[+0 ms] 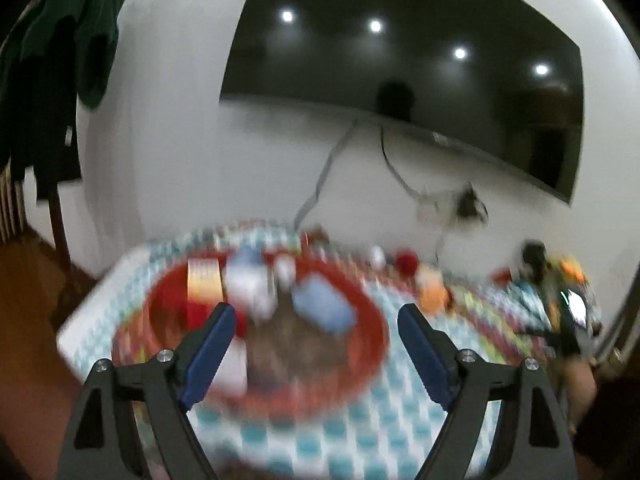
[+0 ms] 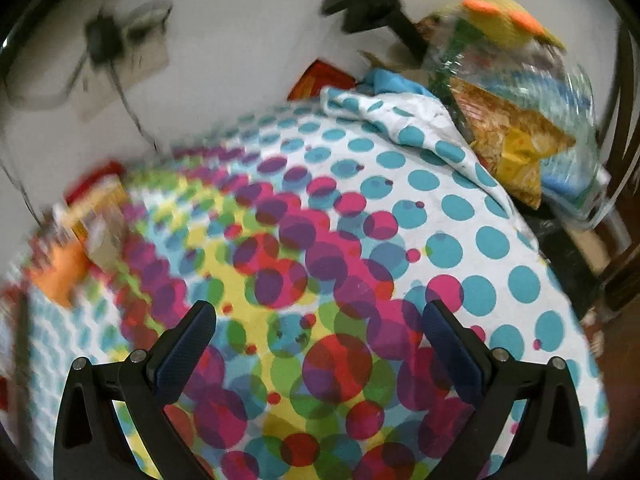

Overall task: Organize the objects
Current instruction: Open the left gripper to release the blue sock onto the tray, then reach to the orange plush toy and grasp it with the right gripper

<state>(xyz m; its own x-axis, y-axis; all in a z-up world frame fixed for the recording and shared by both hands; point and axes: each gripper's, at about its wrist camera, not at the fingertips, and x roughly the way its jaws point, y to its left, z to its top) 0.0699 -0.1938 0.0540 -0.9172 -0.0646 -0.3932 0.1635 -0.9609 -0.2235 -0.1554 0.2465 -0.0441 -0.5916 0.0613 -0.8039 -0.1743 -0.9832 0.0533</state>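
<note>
Home room: wall-mounted television (image 1: pixel 404 60), polka-dot cloth (image 2: pixel 420 184), hanging clothes (image 1: pixel 56 60).

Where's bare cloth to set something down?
Free: the dotted cloth under the open right gripper, between the orange items at left and the plastic bag at right. Crowded: the red basin ahead of the open left gripper, and the back edge by the wall.

a round red plastic basin (image 1: pixel 372 344) sits on the polka-dot cloth-covered table (image 1: pixel 400 412) near its left edge, holding a pale blue box (image 1: pixel 324 304). a clear plastic bag of snacks (image 2: pixel 516 92) lies at the far right corner.
</note>
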